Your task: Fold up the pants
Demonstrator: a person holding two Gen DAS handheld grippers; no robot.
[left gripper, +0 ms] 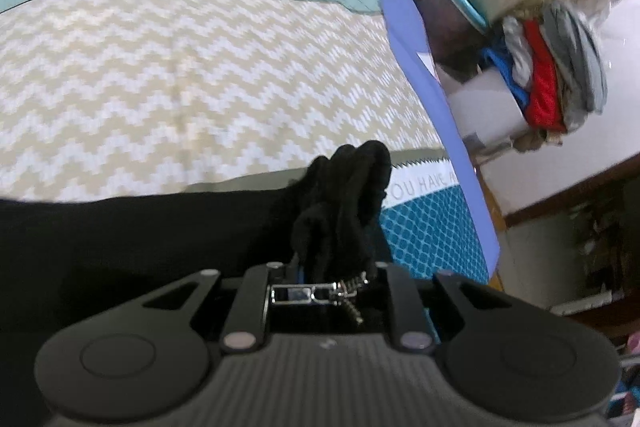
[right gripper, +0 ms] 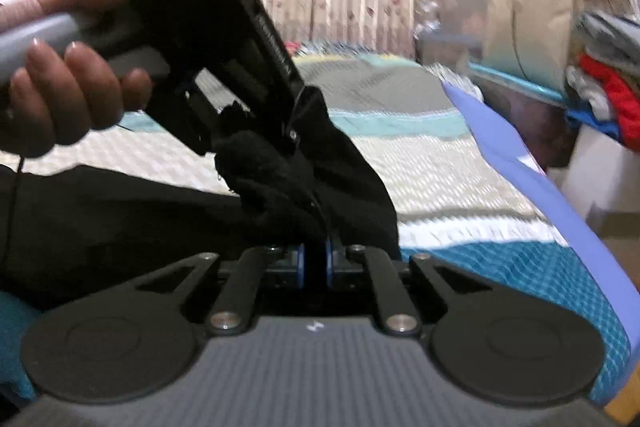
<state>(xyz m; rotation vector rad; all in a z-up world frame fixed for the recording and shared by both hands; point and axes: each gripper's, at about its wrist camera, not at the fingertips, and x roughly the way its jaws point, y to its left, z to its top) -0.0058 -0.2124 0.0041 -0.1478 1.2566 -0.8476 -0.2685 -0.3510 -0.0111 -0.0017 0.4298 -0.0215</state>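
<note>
I see both tongs, left gripper [left gripper: 336, 267] and right gripper [right gripper: 314, 259], clamped on black pants [left gripper: 120, 239]; bedspread [left gripper: 424, 187] reads "OU HAVE A".

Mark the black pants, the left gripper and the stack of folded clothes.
black pants [left gripper: 120, 239], left wrist view, flat cloth on the bed
left gripper [right gripper: 256, 151], right wrist view, tips pinching cloth
stack of folded clothes [left gripper: 548, 75], left wrist view, red layer
</note>
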